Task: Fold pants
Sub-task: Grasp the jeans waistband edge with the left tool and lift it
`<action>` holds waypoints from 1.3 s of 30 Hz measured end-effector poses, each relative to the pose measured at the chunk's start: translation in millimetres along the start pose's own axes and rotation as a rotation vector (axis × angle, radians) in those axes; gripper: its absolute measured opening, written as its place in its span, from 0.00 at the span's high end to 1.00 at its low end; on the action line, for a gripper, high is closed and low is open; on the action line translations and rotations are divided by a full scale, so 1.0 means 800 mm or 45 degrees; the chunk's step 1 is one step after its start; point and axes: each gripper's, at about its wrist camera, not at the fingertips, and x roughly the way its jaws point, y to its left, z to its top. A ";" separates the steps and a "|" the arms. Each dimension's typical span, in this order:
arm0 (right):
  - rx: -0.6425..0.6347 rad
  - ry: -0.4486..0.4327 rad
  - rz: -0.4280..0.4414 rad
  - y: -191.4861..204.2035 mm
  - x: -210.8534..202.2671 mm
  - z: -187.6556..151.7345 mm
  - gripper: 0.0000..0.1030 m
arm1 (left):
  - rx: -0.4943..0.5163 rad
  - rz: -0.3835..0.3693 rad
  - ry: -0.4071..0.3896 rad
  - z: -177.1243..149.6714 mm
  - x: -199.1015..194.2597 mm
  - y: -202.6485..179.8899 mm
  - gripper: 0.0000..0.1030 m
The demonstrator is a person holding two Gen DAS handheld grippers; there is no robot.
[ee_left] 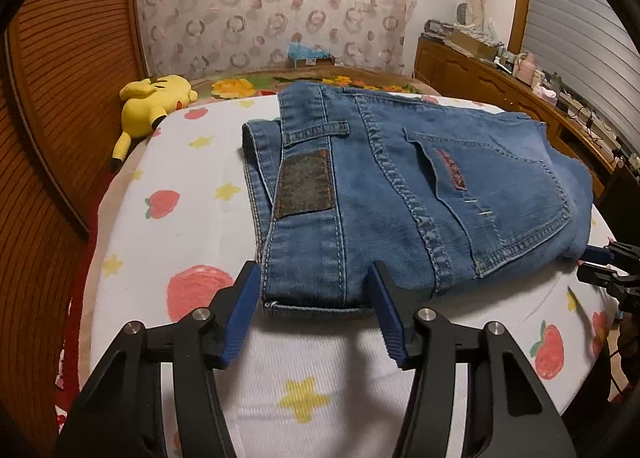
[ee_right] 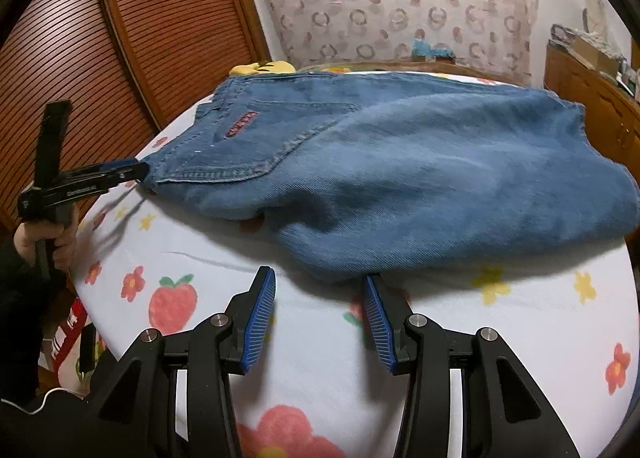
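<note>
The jeans lie partly folded on the bed, waistband corner between the left tool's unclenched pads, leg edge just ahead of the released right tool; heavy, floppy denim likely grips best at thick seams.

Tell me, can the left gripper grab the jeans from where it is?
Probably yes. The left gripper has its jaws open on either side of the near waistband edge of the jeans, and nothing lies between them on the bed sheet.
</note>
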 end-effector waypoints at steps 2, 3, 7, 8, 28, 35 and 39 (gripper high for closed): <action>-0.010 -0.011 0.001 0.003 0.003 0.000 0.55 | -0.001 0.007 -0.001 0.002 0.002 0.000 0.55; -0.016 -0.018 -0.004 0.004 0.005 0.001 0.55 | -0.002 0.009 -0.003 0.003 0.001 0.001 0.59; -0.027 -0.040 -0.003 0.007 0.006 -0.002 0.73 | 0.025 -0.002 -0.019 0.006 -0.004 -0.004 0.81; -0.035 -0.046 -0.011 0.006 0.007 -0.001 0.78 | 0.040 0.006 -0.021 0.006 -0.006 -0.006 0.85; -0.157 -0.244 0.088 0.046 -0.105 -0.009 0.98 | -0.004 0.162 -0.401 0.037 -0.179 0.005 1.00; -0.147 -0.147 0.116 0.042 -0.095 -0.043 0.98 | -0.041 0.151 -0.319 -0.003 -0.189 0.028 1.00; -0.092 -0.126 0.122 0.032 -0.092 -0.050 0.97 | -0.040 0.130 -0.278 -0.008 -0.175 0.025 0.99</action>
